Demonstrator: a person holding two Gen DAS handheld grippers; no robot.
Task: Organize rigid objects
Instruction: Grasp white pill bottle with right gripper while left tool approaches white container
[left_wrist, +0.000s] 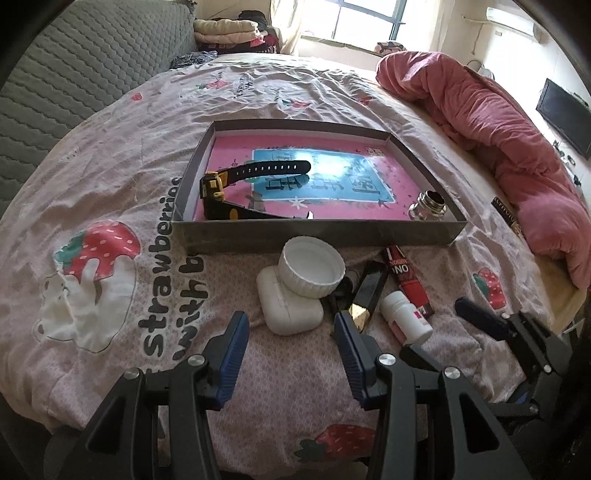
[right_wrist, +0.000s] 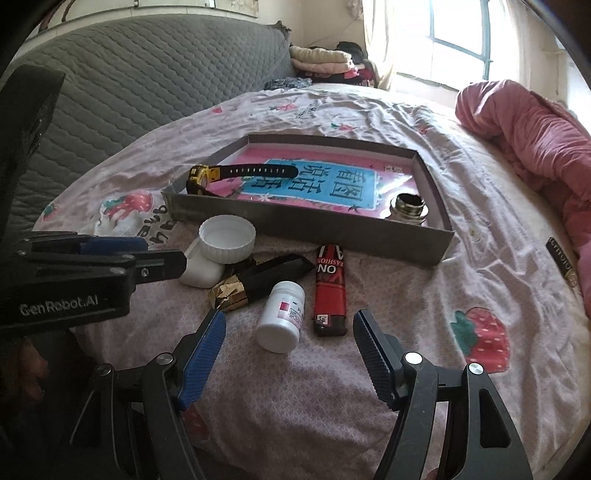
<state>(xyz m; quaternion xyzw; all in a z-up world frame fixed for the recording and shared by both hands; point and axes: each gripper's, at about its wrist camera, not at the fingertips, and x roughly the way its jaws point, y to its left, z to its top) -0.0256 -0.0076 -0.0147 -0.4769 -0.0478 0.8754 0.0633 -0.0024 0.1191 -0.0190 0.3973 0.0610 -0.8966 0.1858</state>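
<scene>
While both sets of jaws stood apart with nothing between them, the left gripper (left_wrist: 291, 328) hung just short of a white earbud case (left_wrist: 288, 306), and the right gripper (right_wrist: 290, 328) faced a small white pill bottle (right_wrist: 281, 317) lying on its side with a red patch on its label. A ribbed white lid (left_wrist: 312, 271) rested upside down on the far end of the case. Between case and bottle lay a black faceted piece with a gold-foil end (right_wrist: 255, 286), and beside the bottle a red and black lighter (right_wrist: 330, 291). Beyond them sat a shallow grey tray (left_wrist: 317, 232) with a pink and blue printed floor, holding a yellow and black watch (left_wrist: 236, 184) at its left and a small metal threaded cap (left_wrist: 428, 206) in its near right corner. All rested on a bed (left_wrist: 110, 192) under a pale strawberry-print sheet, with a rumpled pink quilt (left_wrist: 498, 129) on the right, a grey quilted headboard (right_wrist: 129, 92) on the left and a bright window (right_wrist: 461, 40) beyond
</scene>
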